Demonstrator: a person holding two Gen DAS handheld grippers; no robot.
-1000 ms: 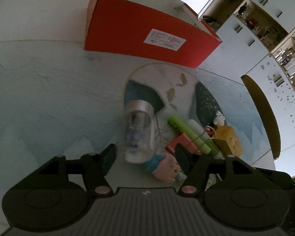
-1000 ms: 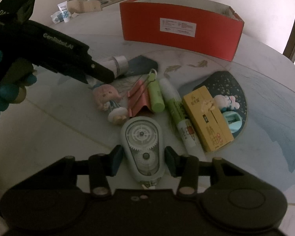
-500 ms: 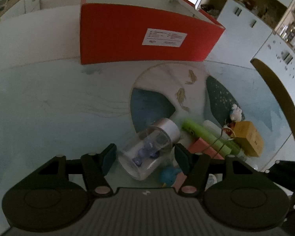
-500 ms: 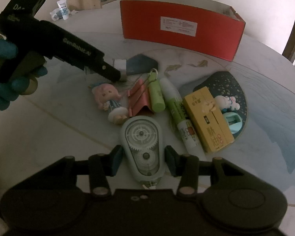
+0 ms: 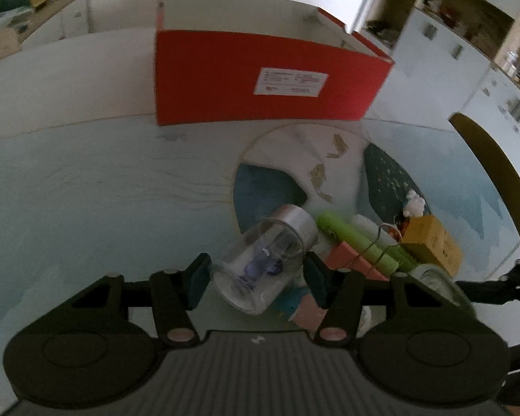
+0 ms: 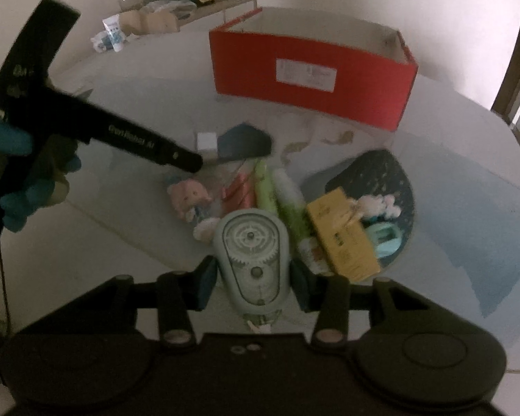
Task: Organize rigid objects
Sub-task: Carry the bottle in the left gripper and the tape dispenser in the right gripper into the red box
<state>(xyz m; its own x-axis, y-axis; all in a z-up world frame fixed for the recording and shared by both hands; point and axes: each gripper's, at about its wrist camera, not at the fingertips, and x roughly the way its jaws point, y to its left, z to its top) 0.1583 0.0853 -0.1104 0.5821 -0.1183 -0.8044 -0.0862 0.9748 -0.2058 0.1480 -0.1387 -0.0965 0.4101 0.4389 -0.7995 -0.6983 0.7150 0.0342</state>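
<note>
Red cardboard makes up the biggest thing in play: the open box (image 6: 312, 79) stands toward the far edge of the counter (image 5: 86, 190), its white-lined inside apparently bare, and it looks like the place the loose things should end up. Between it and both tools lies the heap of small objects near the counter's middle, over the printed round mat (image 5: 294, 159).

Next in size, the clear jar (image 5: 263, 263) with a silver cap lies tilted on its side between the pads of the left tool (image 5: 256, 277), which are closing in on it; a gap shows on the left side, so they do not seem to press yet. To do this well, the pads should meet the glass wall squarely across its middle, not the cap, since a round smooth body will likely roll or squirt out of a skewed pinch.

Smaller, the pale green correction-tape dispenser (image 6: 253, 263) sits clamped in the right tool (image 6: 251, 277), pads against both flanks, apparently just clear of the counter. It should probably rise straight before crossing, so it does not drag the yellow carton (image 6: 343, 239) or the pink figurine (image 6: 189, 199) just beside it.
</note>
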